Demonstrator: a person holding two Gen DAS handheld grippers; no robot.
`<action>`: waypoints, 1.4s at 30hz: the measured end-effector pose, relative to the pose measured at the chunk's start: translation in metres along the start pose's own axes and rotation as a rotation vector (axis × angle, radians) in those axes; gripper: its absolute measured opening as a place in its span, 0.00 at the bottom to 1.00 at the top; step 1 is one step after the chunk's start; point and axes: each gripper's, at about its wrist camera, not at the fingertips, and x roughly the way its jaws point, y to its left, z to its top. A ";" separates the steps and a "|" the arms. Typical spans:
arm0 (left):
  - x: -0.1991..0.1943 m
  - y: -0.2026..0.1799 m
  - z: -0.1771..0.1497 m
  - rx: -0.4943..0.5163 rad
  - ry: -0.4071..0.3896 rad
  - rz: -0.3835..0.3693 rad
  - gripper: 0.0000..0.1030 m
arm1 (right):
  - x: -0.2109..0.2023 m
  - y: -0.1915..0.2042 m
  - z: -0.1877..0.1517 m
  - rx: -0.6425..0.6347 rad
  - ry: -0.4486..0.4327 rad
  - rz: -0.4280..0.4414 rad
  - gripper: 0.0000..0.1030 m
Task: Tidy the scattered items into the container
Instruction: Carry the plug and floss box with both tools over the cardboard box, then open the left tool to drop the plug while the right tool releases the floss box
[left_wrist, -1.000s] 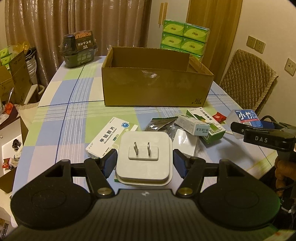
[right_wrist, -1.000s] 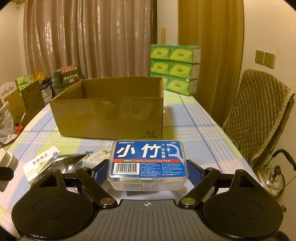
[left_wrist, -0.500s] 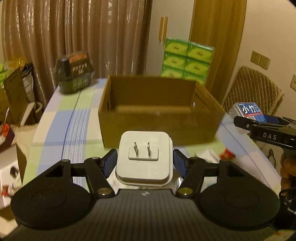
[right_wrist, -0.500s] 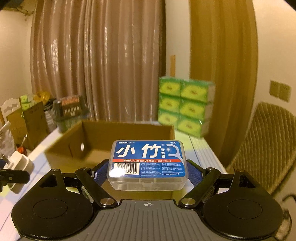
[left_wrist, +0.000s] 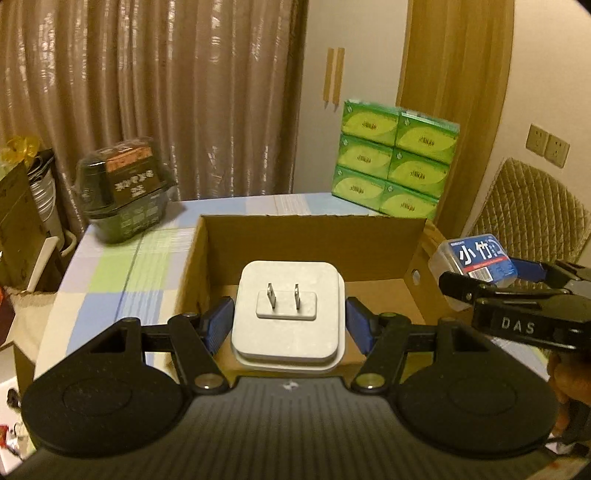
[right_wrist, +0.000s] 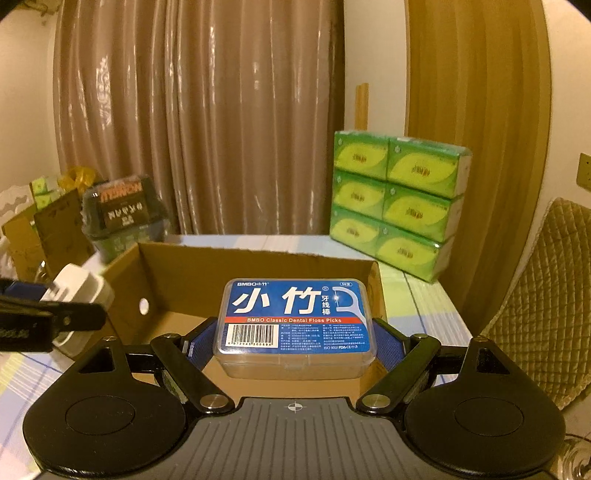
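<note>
My left gripper (left_wrist: 288, 325) is shut on a white square power adapter (left_wrist: 288, 314), prongs facing up, held over the open cardboard box (left_wrist: 314, 229). My right gripper (right_wrist: 295, 343) is shut on a clear box of dental floss picks (right_wrist: 295, 325) with a blue label, over the same cardboard box (right_wrist: 258, 258). In the left wrist view the right gripper (left_wrist: 491, 273) and its floss box (left_wrist: 476, 258) hang at the box's right wall. In the right wrist view the adapter (right_wrist: 79, 291) shows at the left. The box floor in sight is bare.
A stack of green tissue packs (left_wrist: 395, 162) stands behind the box at the back right. A dark wrapped container (left_wrist: 125, 195) sits at the table's far left corner. A quilted chair (left_wrist: 524, 218) is on the right, curtains behind, cartons (right_wrist: 40, 236) off the table's left.
Both grippers have travelled forward from above the scattered items to over the box, each keeping its grip. The packets on the table have dropped out of view.
</note>
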 end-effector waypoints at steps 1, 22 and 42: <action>0.009 -0.001 0.001 0.008 0.006 0.003 0.59 | 0.003 -0.001 -0.001 0.000 0.005 -0.001 0.81; 0.036 0.021 -0.001 -0.054 -0.016 0.037 0.72 | 0.032 -0.007 -0.002 -0.014 0.042 0.008 0.81; -0.068 0.021 -0.080 -0.092 -0.003 0.051 0.78 | -0.076 -0.019 -0.027 0.065 -0.046 0.024 0.98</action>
